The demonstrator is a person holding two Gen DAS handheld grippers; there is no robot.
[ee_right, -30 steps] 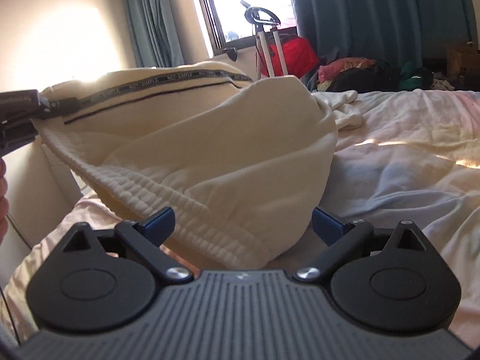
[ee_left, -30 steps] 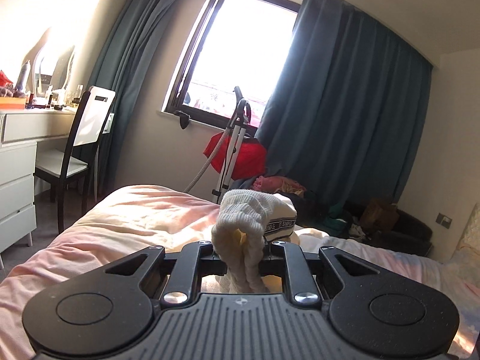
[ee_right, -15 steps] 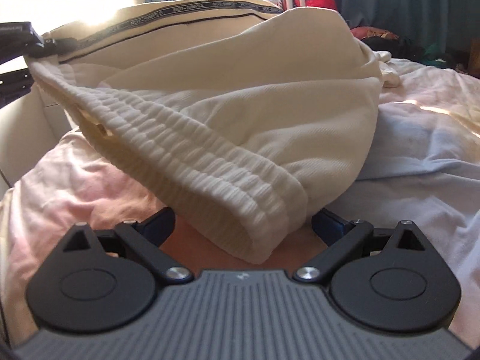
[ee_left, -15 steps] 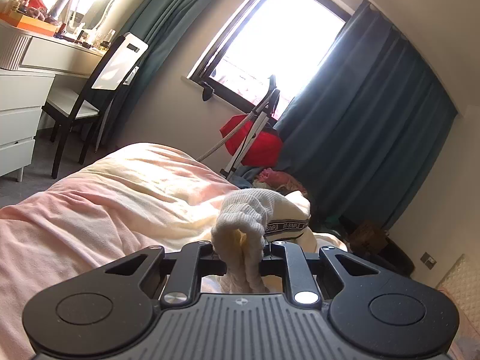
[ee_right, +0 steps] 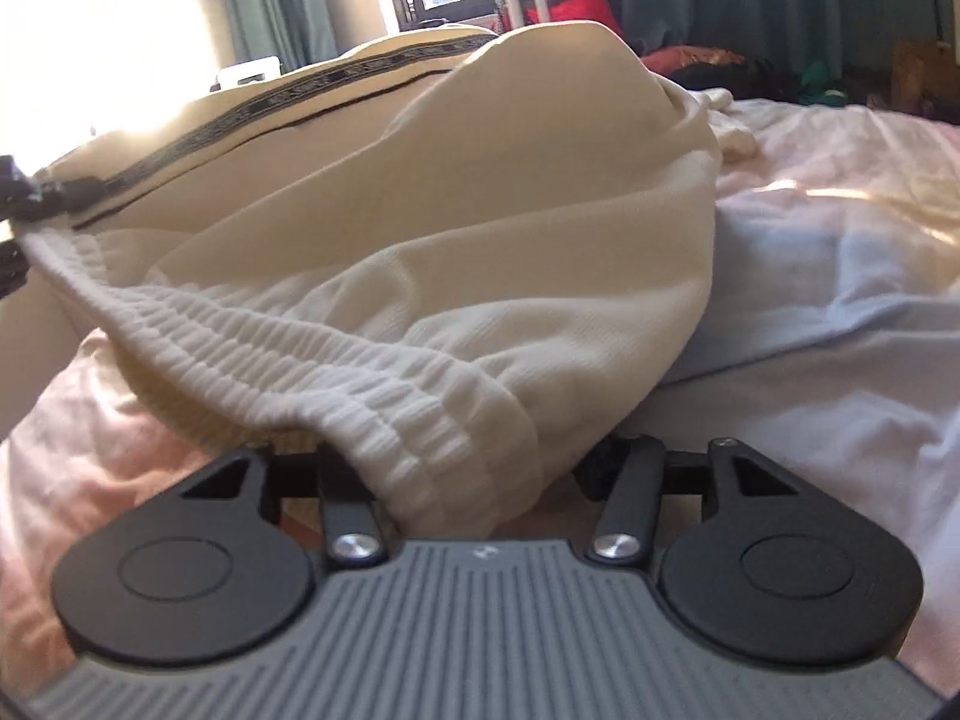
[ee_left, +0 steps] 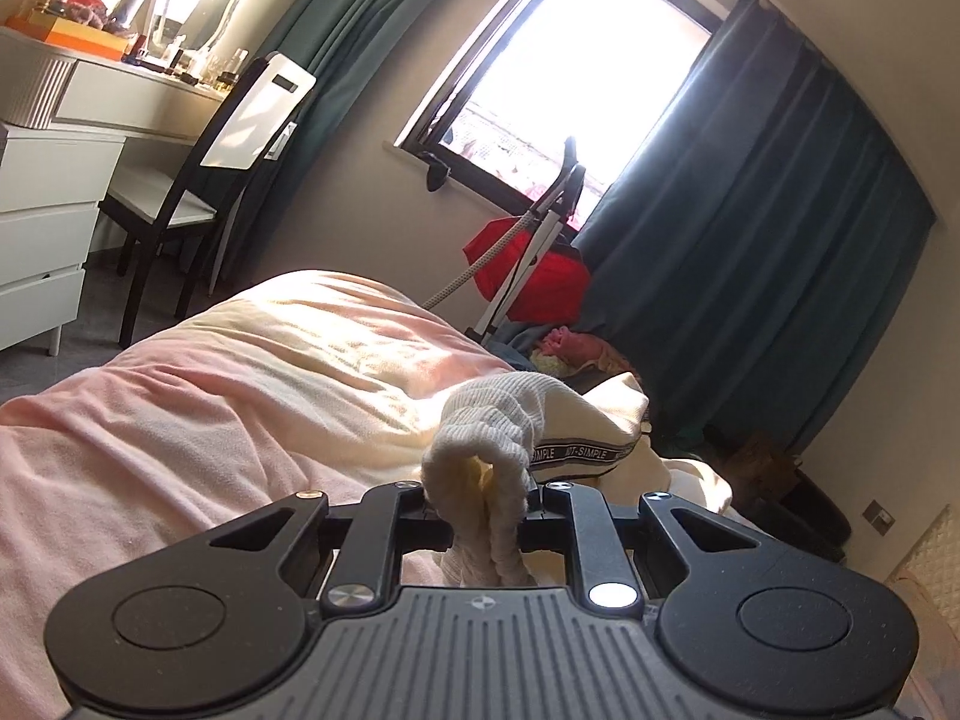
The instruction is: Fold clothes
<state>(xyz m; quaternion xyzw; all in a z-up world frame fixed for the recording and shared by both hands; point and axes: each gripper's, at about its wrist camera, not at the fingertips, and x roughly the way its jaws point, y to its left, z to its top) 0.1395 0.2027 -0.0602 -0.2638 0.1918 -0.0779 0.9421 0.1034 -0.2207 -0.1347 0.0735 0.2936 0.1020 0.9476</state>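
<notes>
Cream sweatpants (ee_right: 480, 228) draped over bed (ee_right: 840, 312); waistband corner pinched in left gripper (ee_left: 480, 516), ribbed waistband between right gripper (ee_right: 474, 468), fingers closing, apparently not yet gripping. Risk: thick bunched rib slipping out, skewing fold.

My left tool (ee_left: 480, 516) clamped tight on bunched cloth, tilted slightly downward, my right tool (ee_right: 474, 468) closing, ribbed hem between its jaws

Garment (ee_right: 480, 228) spread over bed (ee_right: 840, 312), one waistband end in left gripper (ee_left: 483, 516) at left edge, other end between closing jaws of right gripper (ee_right: 474, 480) at near edge. Beyond far edge: chair (ee_left: 198, 180) left, window (ee_left: 558, 72) behind, clothes pile (ee_right: 720, 60) right.
</notes>
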